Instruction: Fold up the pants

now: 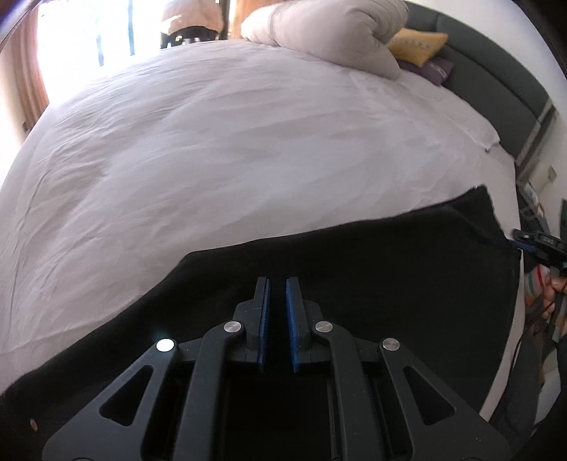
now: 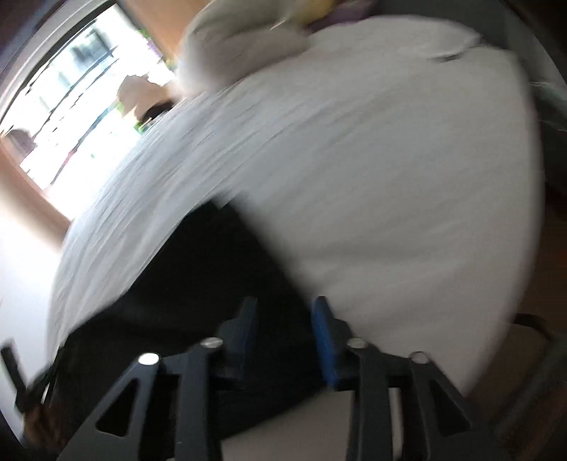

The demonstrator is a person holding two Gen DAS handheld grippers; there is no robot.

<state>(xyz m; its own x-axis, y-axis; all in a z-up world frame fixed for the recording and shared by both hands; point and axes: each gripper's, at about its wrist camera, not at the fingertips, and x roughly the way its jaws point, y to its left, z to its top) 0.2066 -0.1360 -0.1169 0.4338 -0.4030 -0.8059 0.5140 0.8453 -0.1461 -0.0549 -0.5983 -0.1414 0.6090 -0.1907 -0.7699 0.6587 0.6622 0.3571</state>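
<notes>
Black pants (image 1: 389,283) lie spread along the near edge of the white bed sheet (image 1: 248,142). My left gripper (image 1: 278,282) sits over them with its blue pads nearly together, shut on the dark cloth. At the far right of the left wrist view, the right gripper (image 1: 535,241) is at the pants' corner, held by a hand with a striped sleeve (image 1: 538,283). The right wrist view is blurred. In it my right gripper (image 2: 283,305) has its jaws apart, over the edge of the pants (image 2: 198,283). The pads do not press on the cloth.
A rolled white duvet (image 1: 329,28), a yellow pillow (image 1: 418,44) and a purple one (image 1: 439,69) lie at the far end by the grey headboard (image 1: 496,81). A person (image 1: 191,21) stands by the bright window (image 1: 88,35). The bed's right edge drops to the floor.
</notes>
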